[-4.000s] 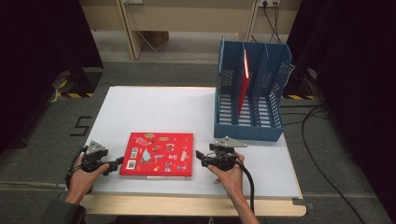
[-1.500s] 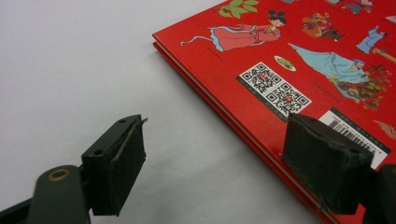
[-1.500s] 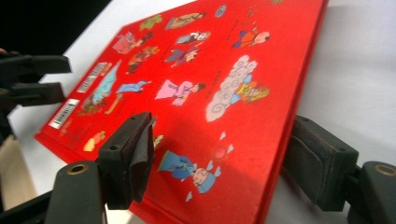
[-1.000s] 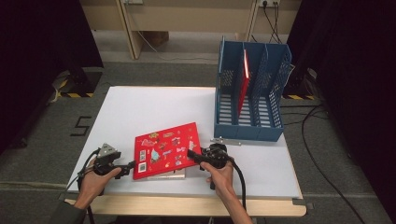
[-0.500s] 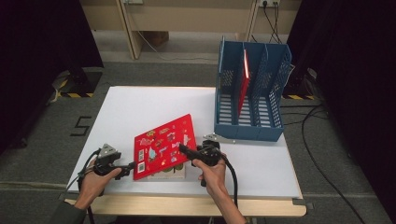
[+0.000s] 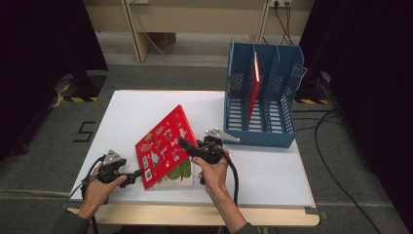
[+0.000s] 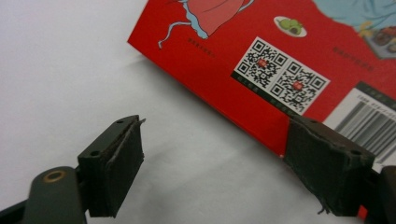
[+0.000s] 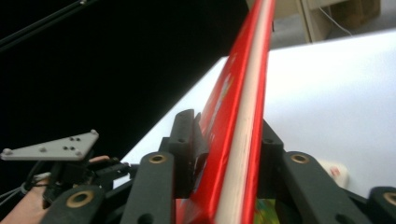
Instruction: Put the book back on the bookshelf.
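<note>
Your right claw (image 6: 186,145) grips the red picture book (image 6: 163,145) by its edge, the jaws having just been closing onto it, and the right gripper view shows the red cover and pale page block (image 8: 243,116) pinched between both black pads. The book stands tilted at the tabletop's (image 6: 272,175) near middle, its high corner pointing toward one o'clock and its low edge resting toward seven o'clock, close to your left hand. A second book with a green picture (image 6: 181,174) lies flat beneath it, peeking out at the five o'clock side of the red cover.

Your left claw (image 6: 137,175) sits at the book's eight o'clock corner with its jaws apart. In the left gripper view, the two pads (image 7: 116,163) stand wide, the right-hand one just at the book's lower corner (image 7: 280,93) near the QR codes and barcode, while bare white tabletop shows between them. Whether that pad touches the cover cannot be told.

At two o'clock from the book, well apart from it, stands a blue file rack (image 6: 263,92) with upright dividers. A thin red book (image 6: 253,87) leans upright in one of its middle slots. Cables trail from both grippers toward the tabletop's near edge, where your forearms come in.
</note>
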The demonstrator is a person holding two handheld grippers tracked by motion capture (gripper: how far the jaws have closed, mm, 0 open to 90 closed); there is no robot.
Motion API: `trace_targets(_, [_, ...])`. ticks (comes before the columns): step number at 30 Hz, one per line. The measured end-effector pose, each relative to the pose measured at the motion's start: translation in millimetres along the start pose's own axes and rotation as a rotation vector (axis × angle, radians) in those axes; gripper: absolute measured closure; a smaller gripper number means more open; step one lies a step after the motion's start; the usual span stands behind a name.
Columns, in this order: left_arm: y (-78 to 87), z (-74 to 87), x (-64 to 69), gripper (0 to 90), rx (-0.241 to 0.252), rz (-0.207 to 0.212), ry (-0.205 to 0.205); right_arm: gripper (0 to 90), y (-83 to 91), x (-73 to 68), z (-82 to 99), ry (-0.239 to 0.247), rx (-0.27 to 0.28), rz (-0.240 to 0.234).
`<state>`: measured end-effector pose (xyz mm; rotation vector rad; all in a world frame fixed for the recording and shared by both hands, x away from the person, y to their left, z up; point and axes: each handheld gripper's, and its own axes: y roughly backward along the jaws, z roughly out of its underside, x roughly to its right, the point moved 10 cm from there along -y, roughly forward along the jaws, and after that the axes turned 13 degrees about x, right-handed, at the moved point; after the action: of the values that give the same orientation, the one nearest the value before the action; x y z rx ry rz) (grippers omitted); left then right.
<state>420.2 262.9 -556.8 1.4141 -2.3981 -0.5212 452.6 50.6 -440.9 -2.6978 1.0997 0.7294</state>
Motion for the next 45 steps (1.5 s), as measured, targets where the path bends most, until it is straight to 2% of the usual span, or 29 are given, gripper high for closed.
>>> trace_targets(3, [0.1,-1.8,-1.5,18.1,0.011,-0.005,-0.001,73.3,-4.9,-8.0,-9.6,-0.002,0.021,-0.017])
trace_targets(8, [1.4,-3.2,-3.1,18.0,0.020,-0.010,0.009,74.9,-16.3,-24.0,-17.0,0.027,0.017,-0.042])
trace_targets(12, [2.9,-4.9,-4.4,18.3,0.037,0.005,0.046,77.5,-27.6,-36.5,-22.5,0.029,0.018,-0.063])
trace_targets(16, [4.7,-6.1,-9.0,18.3,0.056,-0.007,0.066,79.1,-36.9,-51.7,-26.7,0.035,0.003,-0.099])
trace_targets(18, [5.8,-6.5,-11.2,18.4,0.059,-0.010,0.070,79.2,-40.2,-57.7,-29.8,0.065,0.002,-0.107])
trace_targets(22, [7.4,-7.9,-13.5,18.2,0.072,-0.012,0.083,79.4,-45.2,-69.3,-35.3,0.092,-0.005,-0.127])
trace_targets(26, [6.9,-7.0,-13.9,18.3,0.065,-0.013,0.087,79.3,-48.0,-74.7,-48.3,0.139,0.002,-0.128])
trace_targets(29, [6.7,-6.7,-14.0,18.3,0.066,-0.013,0.096,78.3,-48.4,-74.1,-62.7,0.200,0.014,-0.107])
trace_targets(31, [6.8,-6.5,-14.5,18.3,0.065,-0.014,0.097,78.8,-47.2,-68.7,-73.2,0.247,0.026,-0.082])
trace_targets(37, [6.4,-4.9,-15.5,18.3,0.054,-0.016,0.094,79.0,-37.9,-44.4,-92.7,0.238,0.058,-0.051])
trace_targets(38, [6.6,-4.7,-15.8,18.3,0.053,-0.018,0.094,79.0,-36.0,-40.4,-94.8,0.267,0.063,-0.046])
trace_targets(40, [6.5,-4.7,-16.0,18.3,0.053,-0.019,0.095,79.1,-31.4,-35.0,-96.8,0.266,0.065,-0.041])
trace_targets(43, [5.7,-3.4,-15.9,18.3,0.045,-0.018,0.091,79.1,-24.4,-31.2,-96.4,0.295,0.071,-0.062])
trace_targets(45, [5.3,-2.6,-15.5,18.3,0.037,-0.019,0.084,79.0,-19.3,-30.7,-93.7,0.286,0.077,-0.072])
